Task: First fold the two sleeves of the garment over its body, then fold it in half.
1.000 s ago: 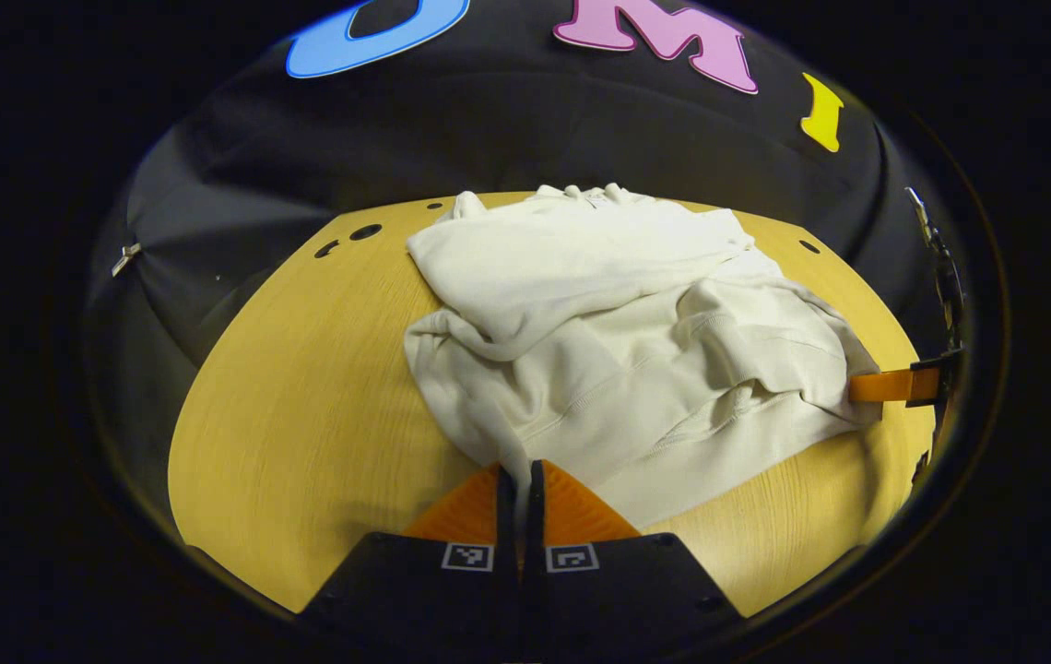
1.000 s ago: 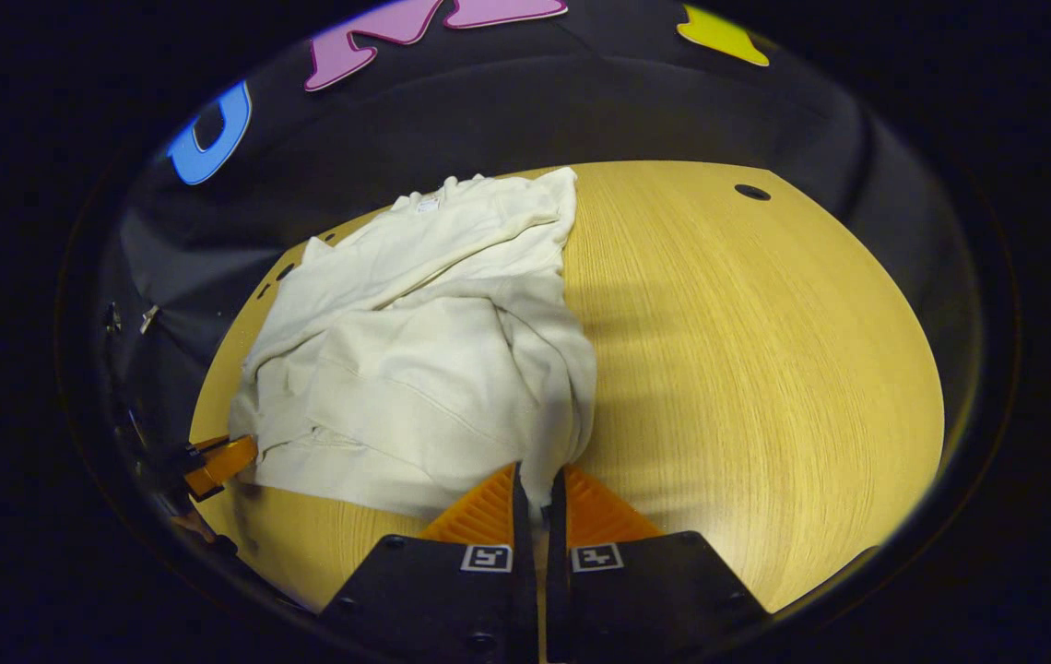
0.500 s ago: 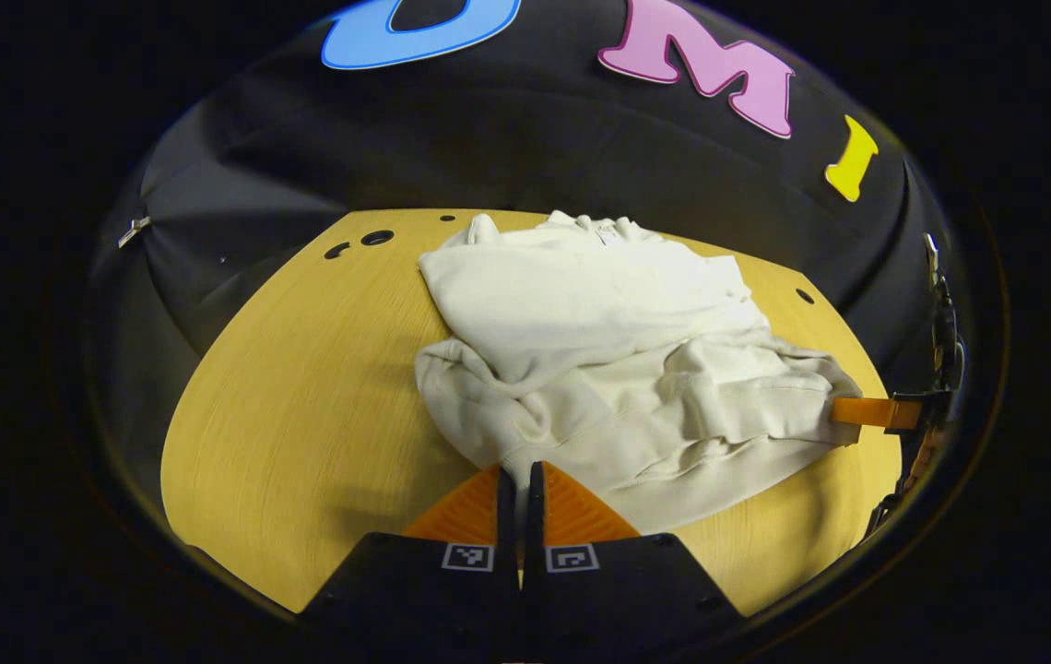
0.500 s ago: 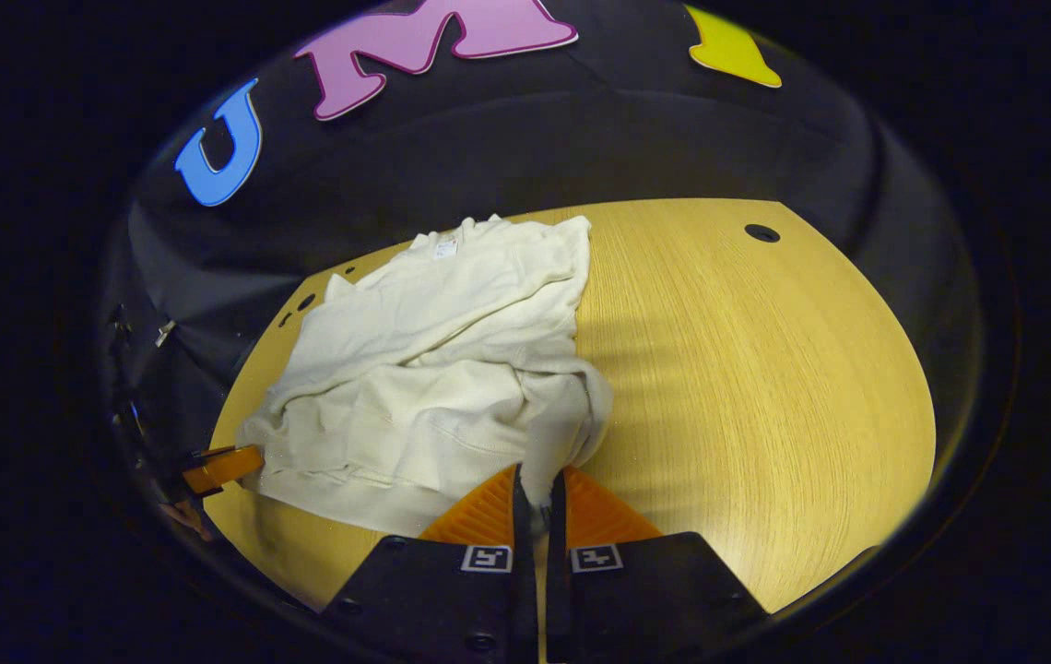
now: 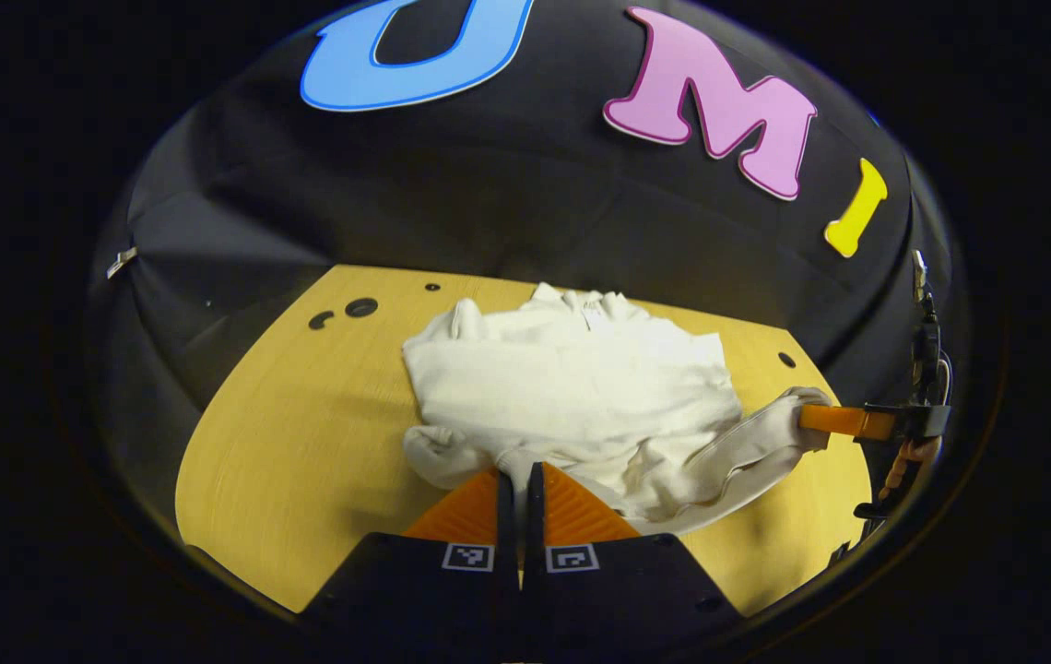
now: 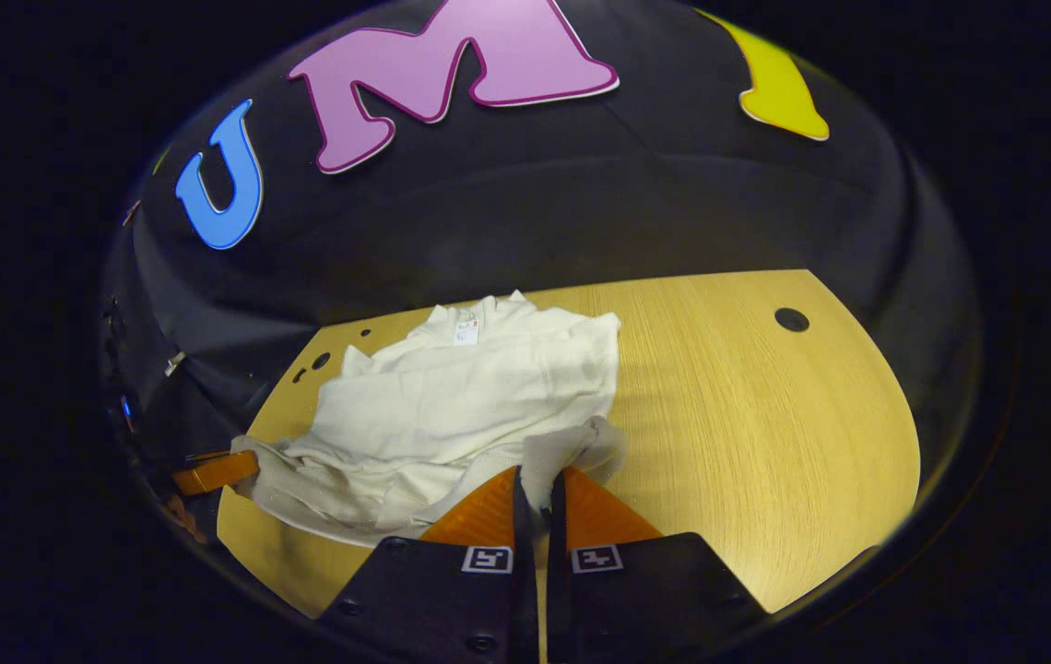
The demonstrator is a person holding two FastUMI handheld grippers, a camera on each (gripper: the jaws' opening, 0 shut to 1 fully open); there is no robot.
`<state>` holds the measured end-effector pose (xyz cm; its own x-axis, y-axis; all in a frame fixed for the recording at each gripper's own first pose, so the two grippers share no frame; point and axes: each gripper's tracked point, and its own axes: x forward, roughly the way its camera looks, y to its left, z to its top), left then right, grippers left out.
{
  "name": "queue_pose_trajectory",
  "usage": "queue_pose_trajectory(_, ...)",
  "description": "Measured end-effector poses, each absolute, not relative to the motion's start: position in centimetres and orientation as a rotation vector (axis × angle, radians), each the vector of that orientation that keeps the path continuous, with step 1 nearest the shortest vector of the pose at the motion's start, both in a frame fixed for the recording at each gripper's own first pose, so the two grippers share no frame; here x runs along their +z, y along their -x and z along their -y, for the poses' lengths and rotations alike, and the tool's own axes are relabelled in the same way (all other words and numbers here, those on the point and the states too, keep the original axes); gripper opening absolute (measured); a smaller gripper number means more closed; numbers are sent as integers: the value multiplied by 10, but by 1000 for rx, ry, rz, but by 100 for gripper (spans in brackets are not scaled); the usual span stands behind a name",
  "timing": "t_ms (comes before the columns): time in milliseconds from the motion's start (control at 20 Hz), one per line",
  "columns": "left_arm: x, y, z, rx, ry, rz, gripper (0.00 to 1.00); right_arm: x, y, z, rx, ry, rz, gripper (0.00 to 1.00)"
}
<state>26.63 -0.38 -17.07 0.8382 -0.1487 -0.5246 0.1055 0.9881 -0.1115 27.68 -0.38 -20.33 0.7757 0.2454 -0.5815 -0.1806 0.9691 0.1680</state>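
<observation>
- Your left gripper [image 5: 518, 472] is clenched on the near hem corner of the white sweatshirt [image 5: 572, 387], with cloth pinched between both fingers.
- Your right gripper [image 6: 537, 481] is clenched on the other hem corner; in the left gripper view you can see it off to the side with cloth bunched at its tip.
- The sweatshirt lies on the wooden table [image 6: 765, 415], toward the back edge, collar pointing at the booth wall, sleeves already folded across the body.
- Over the last second you have raised both hem corners and carried them toward the collar. The lower half, which lay flat and spread out, now hangs in a sagging fold between your two grippers.
- That puts you midway through the half fold, the last step of the task.
- The hem droops in the middle, so keep both corners level and taut, or the edge may land crooked or crumpled near the collar.
</observation>
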Motion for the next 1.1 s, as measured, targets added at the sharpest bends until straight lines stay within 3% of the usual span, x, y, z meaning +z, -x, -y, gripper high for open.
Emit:
queue_pose_trajectory(500,-109,-384,-5,-119,119,-474,6,-158,-395,-22,234,-124,-522,8)
queue_pose_trajectory(550,-109,-397,-7,-114,119,-473,1,-159,-407,-24,230,-123,-517,8)
queue_pose_trajectory(600,-107,-409,-7,-114,124,-468,6,-160,-418,-25,227,-117,-514,8)
queue_pose_trajectory(1100,-143,-539,-15,-145,44,-389,6,-182,-508,-27,161,-86,-449,8)
